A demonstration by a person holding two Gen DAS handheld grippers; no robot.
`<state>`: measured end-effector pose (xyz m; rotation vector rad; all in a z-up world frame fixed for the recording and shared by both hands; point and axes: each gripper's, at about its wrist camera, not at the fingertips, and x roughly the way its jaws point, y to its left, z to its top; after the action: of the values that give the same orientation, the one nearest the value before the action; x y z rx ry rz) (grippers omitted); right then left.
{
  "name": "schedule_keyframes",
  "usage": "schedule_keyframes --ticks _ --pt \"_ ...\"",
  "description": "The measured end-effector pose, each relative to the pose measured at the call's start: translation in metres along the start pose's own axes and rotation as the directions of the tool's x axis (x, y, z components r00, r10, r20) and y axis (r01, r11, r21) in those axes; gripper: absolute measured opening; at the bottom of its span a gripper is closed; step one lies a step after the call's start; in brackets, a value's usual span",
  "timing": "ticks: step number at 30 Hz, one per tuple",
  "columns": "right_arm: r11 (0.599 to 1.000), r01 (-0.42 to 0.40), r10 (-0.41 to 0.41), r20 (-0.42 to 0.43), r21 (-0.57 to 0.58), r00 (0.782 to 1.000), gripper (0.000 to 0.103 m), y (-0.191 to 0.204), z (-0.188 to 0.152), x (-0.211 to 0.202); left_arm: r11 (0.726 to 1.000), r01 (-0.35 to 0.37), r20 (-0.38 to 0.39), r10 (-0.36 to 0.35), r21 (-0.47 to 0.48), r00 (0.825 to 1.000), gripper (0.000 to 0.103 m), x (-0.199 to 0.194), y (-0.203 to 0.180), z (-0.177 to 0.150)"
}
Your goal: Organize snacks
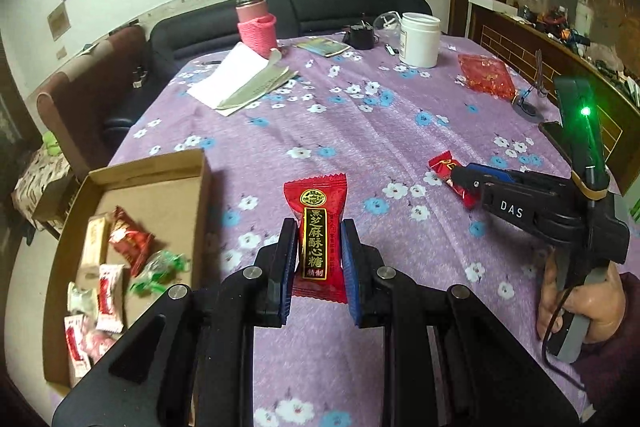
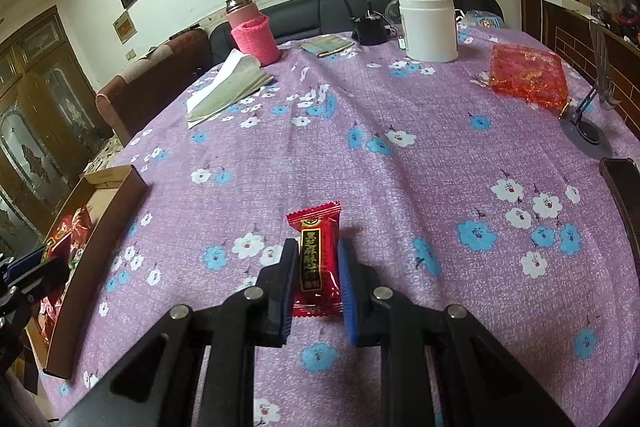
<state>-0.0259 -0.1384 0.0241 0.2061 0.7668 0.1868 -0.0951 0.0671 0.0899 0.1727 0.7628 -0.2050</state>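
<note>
Left fingers (image 1: 318, 255) grasping one red candy (image 1: 316, 227), right fingers (image 2: 318, 273) grasping another red candy (image 2: 318, 259)

A table (image 1: 360, 131) covered with a purple floral cloth is carrying a cardboard box (image 1: 168, 183) at its left edge, folded papers (image 1: 244, 79), a pink-sleeved flask (image 1: 256, 27), a white jar (image 1: 420, 39), a red foil bag (image 1: 486, 75), a small booklet (image 1: 322, 47) and a grey stand base (image 2: 588, 137). All items are standing well apart.
</note>
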Motion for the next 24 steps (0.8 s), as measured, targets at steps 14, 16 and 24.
schedule_keyframes --ticks 14,16,24 --pt "0.997 -0.072 0.073 -0.021 0.023 0.997 0.022 0.029 -0.020 -0.030 0.998 -0.013 0.044 0.016 -0.065 0.999 0.021 -0.026 0.035 -0.022" --pt "0.997 -0.072 0.072 -0.023 0.008 0.997 0.022 0.038 -0.021 -0.032 0.997 -0.016 0.049 0.019 -0.078 0.999 0.021 -0.030 0.042 -0.025" --pt "0.994 -0.088 0.087 -0.022 -0.060 0.996 0.022 0.075 -0.021 -0.038 0.990 -0.039 0.065 0.048 -0.135 0.997 0.021 -0.043 0.071 -0.039"
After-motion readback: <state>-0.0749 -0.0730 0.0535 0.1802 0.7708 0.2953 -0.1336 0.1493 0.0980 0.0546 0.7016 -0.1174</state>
